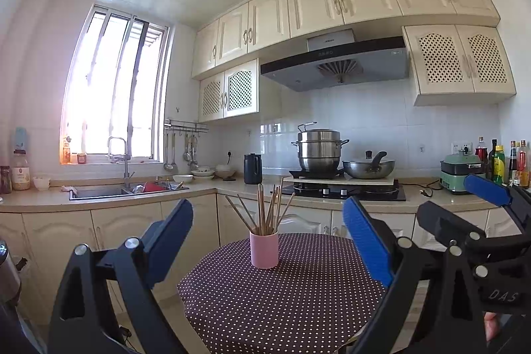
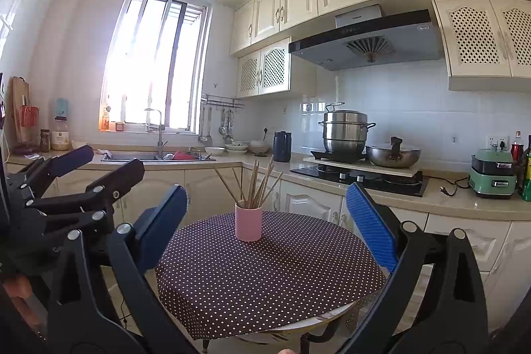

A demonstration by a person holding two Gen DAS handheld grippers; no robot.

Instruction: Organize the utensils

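Observation:
A pink cup (image 1: 264, 248) (image 2: 248, 225) stands upright at the far side of a round table with a dark polka-dot cloth (image 1: 282, 297) (image 2: 265, 274). Several wooden chopsticks (image 1: 267, 211) (image 2: 255, 184) stick up out of it, fanned apart. My left gripper (image 1: 268, 241) is open and empty, held back from the table's near edge with the cup framed between its blue pads. My right gripper (image 2: 265, 221) is also open and empty, at about the same distance. The right gripper (image 1: 478, 208) shows at the right of the left wrist view; the left gripper (image 2: 79, 168) shows at the left of the right wrist view.
Beyond the table runs an L-shaped kitchen counter (image 1: 205, 191) with a sink (image 1: 126, 189), bowls, a dark kettle (image 1: 253, 169), a hob with a steel steamer pot (image 1: 319, 150) and a wok (image 1: 368, 168). A green appliance (image 2: 493, 176) and bottles stand at the right.

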